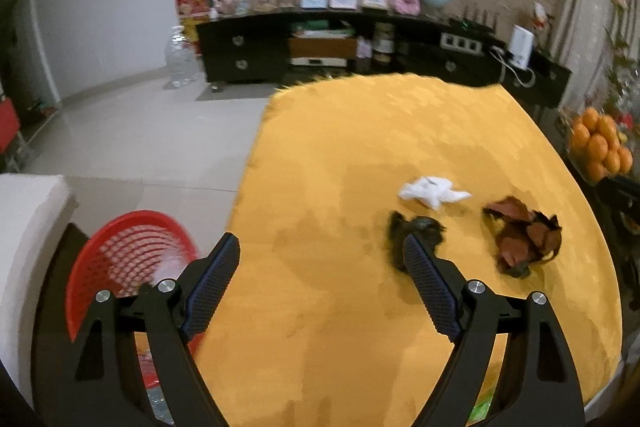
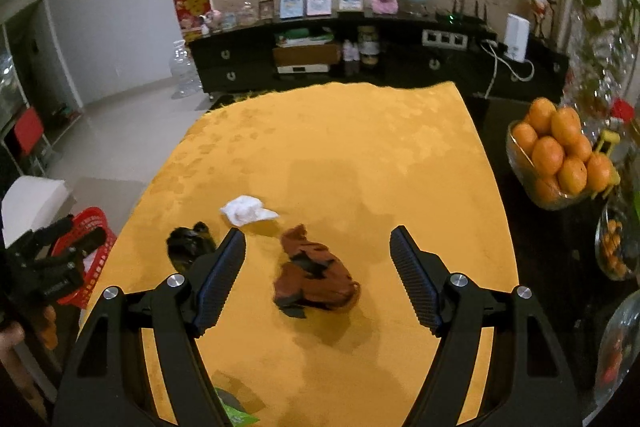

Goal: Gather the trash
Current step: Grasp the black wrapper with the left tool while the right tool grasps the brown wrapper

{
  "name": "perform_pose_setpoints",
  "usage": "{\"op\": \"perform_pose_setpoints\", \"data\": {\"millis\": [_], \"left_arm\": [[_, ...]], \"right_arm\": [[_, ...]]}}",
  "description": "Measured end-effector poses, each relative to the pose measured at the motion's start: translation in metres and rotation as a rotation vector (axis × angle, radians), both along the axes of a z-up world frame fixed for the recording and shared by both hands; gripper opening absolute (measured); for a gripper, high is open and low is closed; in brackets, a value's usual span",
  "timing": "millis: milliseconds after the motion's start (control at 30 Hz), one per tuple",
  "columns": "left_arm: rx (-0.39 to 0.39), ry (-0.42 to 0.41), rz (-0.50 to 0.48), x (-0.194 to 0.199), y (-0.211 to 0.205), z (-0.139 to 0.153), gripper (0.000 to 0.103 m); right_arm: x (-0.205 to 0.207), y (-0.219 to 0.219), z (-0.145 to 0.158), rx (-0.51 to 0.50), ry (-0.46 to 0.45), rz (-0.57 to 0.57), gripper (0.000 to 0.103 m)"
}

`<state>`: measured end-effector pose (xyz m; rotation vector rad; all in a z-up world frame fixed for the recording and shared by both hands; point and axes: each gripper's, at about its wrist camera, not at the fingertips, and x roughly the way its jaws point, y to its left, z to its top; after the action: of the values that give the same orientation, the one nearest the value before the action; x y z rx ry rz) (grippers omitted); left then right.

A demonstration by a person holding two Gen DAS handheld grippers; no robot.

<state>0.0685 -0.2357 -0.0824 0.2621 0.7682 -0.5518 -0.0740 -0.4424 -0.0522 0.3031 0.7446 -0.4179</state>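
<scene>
Here, three pieces of trash lie on the bench, which is draped in a yellow cloth: one crumpled white tissue, one wad of shiny black plastic and one crumpled brown-and-black wrapper. From the right-hand camera the tissue sits at about eleven o'clock of the wrapper, and the black wad at about nine o'clock of it, all three near one another but apart. The right claw hangs above the wrapper with its two fingers spread wide, holding nothing. The left claw is likewise wide and empty; its right fingertip overlaps the black wad in its own view, though whether it touches I cannot tell. In that view the tissue lies at about one o'clock of the wad and the wrapper at three o'clock. One red plastic mesh basket stands off the bench's left edge. One glass bowl of oranges sits at the right, beside the bench.
</scene>
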Motion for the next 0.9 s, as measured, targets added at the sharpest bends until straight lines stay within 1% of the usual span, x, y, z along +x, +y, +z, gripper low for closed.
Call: {"op": "perform_pose_setpoints", "data": {"millis": [67, 300, 400, 500, 600, 733, 767, 800, 833, 900], "left_arm": [[0.012, 0.020, -0.030, -0.001, -0.014, -0.008, 0.081], [0.033, 0.085, -0.087, 0.000, -0.046, -0.030, 0.081], [0.051, 0.082, -0.114, -0.001, -0.060, -0.037, 0.081], [0.069, 0.080, -0.143, -0.002, -0.074, -0.044, 0.081], [0.075, 0.085, -0.156, -0.001, -0.082, -0.051, 0.079], [0.077, 0.123, -0.168, 0.004, -0.088, -0.060, 0.058], [0.081, 0.130, -0.168, 0.006, -0.089, -0.061, 0.055], [0.085, 0.141, -0.167, 0.009, -0.090, -0.065, 0.049], [0.086, 0.150, -0.165, 0.011, -0.090, -0.067, 0.040], [0.082, 0.163, -0.159, 0.014, -0.089, -0.070, 0.032]], "right_arm": [[-0.002, -0.003, -0.003, 0.009, 0.007, -0.003, 0.072], [-0.005, -0.012, -0.010, 0.037, 0.017, -0.012, 0.073], [-0.005, -0.017, -0.014, 0.050, 0.023, -0.023, 0.074], [-0.004, -0.024, -0.018, 0.055, 0.029, -0.039, 0.079], [-0.003, -0.030, -0.025, 0.067, 0.041, -0.050, 0.080], [0.000, -0.035, -0.035, 0.097, 0.055, -0.043, 0.080], [0.002, -0.035, -0.039, 0.105, 0.057, -0.036, 0.081], [0.005, -0.034, -0.042, 0.110, 0.061, -0.031, 0.081], [0.007, -0.034, -0.044, 0.115, 0.065, -0.027, 0.081], [0.013, -0.031, -0.048, 0.126, 0.068, -0.008, 0.081]]}}
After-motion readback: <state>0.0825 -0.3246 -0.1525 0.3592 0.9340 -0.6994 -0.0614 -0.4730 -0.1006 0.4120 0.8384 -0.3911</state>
